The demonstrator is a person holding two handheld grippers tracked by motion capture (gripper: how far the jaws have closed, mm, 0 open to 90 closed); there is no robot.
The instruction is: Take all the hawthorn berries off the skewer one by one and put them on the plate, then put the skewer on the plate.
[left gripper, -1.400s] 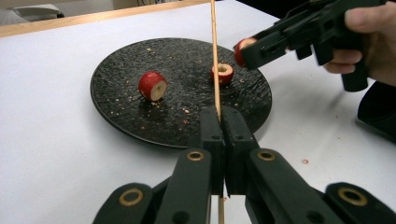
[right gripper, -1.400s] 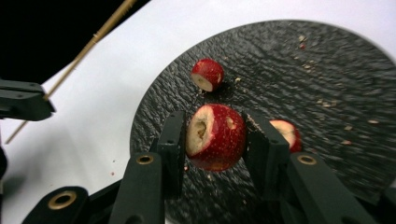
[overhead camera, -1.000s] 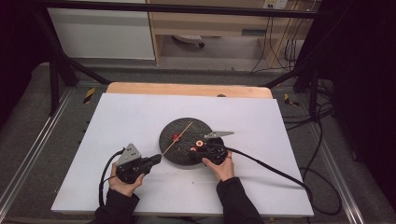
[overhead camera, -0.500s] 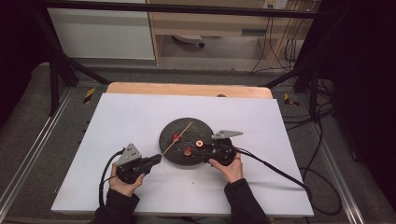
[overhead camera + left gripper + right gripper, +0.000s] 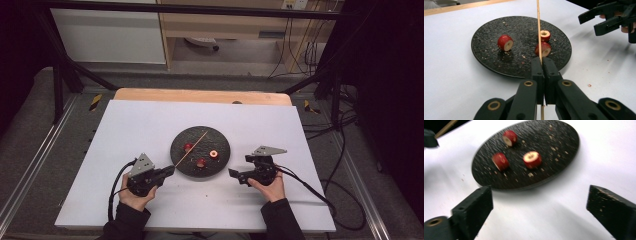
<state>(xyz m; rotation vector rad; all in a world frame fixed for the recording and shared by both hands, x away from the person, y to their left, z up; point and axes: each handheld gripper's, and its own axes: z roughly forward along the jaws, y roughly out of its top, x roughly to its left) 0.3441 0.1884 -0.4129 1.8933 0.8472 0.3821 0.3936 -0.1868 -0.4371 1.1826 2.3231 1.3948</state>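
Left gripper [image 5: 541, 62] clenched on skewer [image 5: 538, 27]; keep steady. Right gripper [image 5: 539, 202] just opened, empty; pick nearest fruit piece [image 5: 532, 159] ahead on plate [image 5: 564, 147].

Thin wooden skewer [image 5: 538, 30] clamped at near end, slanting over black plate [image 5: 486, 60].

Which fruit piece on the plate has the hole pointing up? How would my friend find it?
Find the round black speckled plate in the middle of the white table. Three small red fruit pieces lie on it. Yours is the red ring-shaped piece nearest the open right gripper, its pale cut face with the hole facing upward.
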